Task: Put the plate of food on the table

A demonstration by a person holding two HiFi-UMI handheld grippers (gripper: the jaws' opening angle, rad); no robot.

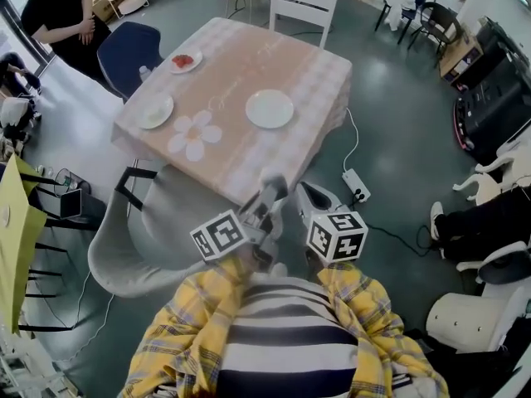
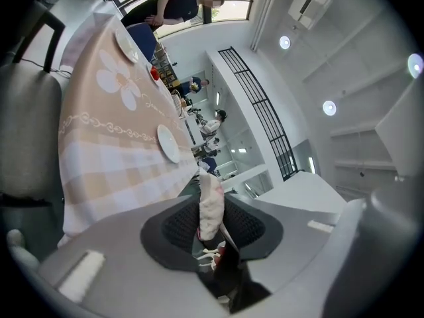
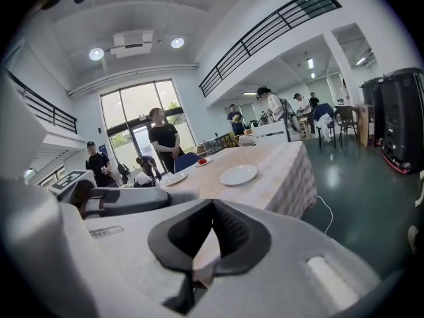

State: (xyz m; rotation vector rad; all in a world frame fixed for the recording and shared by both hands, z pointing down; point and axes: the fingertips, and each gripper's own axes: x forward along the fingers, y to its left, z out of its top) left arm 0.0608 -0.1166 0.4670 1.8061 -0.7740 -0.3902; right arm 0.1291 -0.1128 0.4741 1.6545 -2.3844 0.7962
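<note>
- The left gripper (image 2: 212,201) is rolled onto its side. Its jaws are partly closed and press on a thin white thing (image 2: 207,183), pink-tinged, seen edge-on and poking out past the tips.
  - I take it for the rim of the plate being carried, but the view does not settle that.
  - A red-and-white scrap shows at its base, too small to name.
- The right gripper (image 3: 212,204) has its jaws drawn together with the tips meeting. A pale peach sliver (image 3: 204,254) shows in the slit behind them. I cannot name it or tell whether it is gripped.
- In the head view both grippers sit side by side at 6 o'clock, close against the person's striped front and aimed toward 12.
- A grey chair (image 1: 137,247) stands at about 8 o'clock from the grippers, just beside the table's near edge.
- The table (image 1: 249,65), under a checked cloth with a flower print, lies at 11 to 12 o'clock, well apart from both grippers.
- Three plates are on the table:
  - a plate with red food (image 1: 184,60) at the 10 o'clock corner;
  - a pale plate (image 1: 155,111) at the 8 o'clock edge, whose contents I cannot make out;
  - an empty white plate (image 1: 270,109) toward 3 o'clock of the centre.
- Progress, as I judge it: one plate with food is already on the table. If the held thing is the plate of food, the pickup is done. The approach to the table, the lowering onto a bare patch of cloth and the release are left.
</note>
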